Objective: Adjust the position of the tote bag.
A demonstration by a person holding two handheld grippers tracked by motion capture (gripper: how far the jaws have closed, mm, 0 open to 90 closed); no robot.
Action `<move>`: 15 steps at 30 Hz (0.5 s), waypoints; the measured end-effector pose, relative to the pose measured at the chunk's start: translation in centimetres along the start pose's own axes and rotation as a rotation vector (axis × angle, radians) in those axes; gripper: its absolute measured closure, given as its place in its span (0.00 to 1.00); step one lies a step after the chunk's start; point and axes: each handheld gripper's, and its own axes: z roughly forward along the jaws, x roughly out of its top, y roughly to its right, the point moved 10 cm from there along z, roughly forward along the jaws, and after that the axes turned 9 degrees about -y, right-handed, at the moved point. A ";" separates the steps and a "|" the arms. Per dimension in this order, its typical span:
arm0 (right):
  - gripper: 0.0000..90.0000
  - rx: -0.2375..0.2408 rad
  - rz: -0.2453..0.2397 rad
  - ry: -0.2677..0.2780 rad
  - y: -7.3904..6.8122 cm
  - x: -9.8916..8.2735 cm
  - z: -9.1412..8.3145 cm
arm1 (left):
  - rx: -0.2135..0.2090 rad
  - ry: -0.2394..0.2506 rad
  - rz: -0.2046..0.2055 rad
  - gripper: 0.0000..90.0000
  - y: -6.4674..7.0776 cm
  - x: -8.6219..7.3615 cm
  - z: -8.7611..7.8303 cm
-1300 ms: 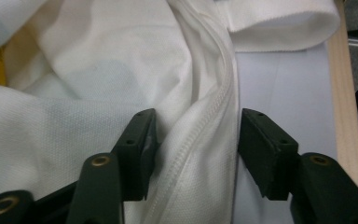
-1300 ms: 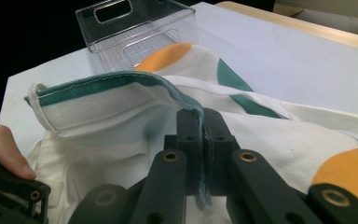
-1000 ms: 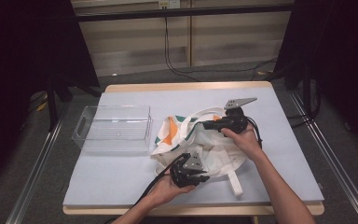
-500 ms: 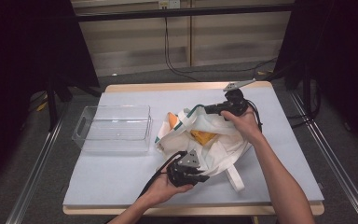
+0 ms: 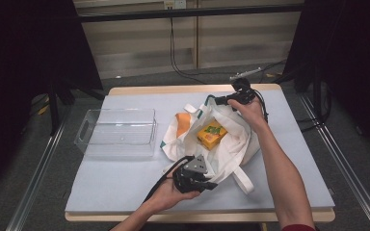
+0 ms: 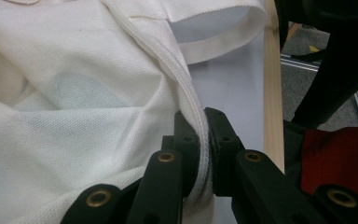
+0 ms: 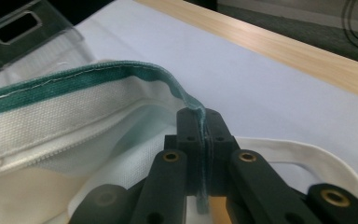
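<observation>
Fabric of a white tote bag (image 5: 221,144) is clamped in both claws, and the bag is stretched open between them on the pale table (image 5: 125,178). Nearest the person, the left gripper (image 5: 206,185) is clenched on the bag's near rim; in the left gripper view the thick stitched hem (image 6: 204,149) is seen pinched between the two black jaws, with the white cloth spreading away to the left of the gripper (image 6: 204,154) and a loop handle (image 6: 223,28) lying beyond it. A second handle (image 5: 243,180) is seen just to the right of this claw in the high view. Between the two claws, inside the opened bag, a yellow box (image 5: 211,134) is lying tilted. At the far side, the right gripper (image 5: 221,100) is closed tight on the bag's far rim; in the right gripper view the green-edged hem (image 7: 98,77) is gripped between the jaws and runs off to the left of the gripper (image 7: 204,128), with a white handle (image 7: 307,158) lying on the table just behind. Well to the left of the bag, a clear plastic bin (image 5: 118,132) is standing on the table.
</observation>
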 end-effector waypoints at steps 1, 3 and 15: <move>0.97 -0.011 0.008 0.000 0.4 0.1 0.1 | -0.007 0.007 0.001 0.94 0.1 0.0 -0.1; 0.97 -0.032 0.025 0.013 1.2 0.5 0.1 | -0.016 0.027 0.008 0.94 0.3 0.1 -0.1; 0.97 -0.089 0.076 -0.042 3.4 -0.7 3.3 | -0.034 0.028 0.039 0.95 1.4 0.0 -0.7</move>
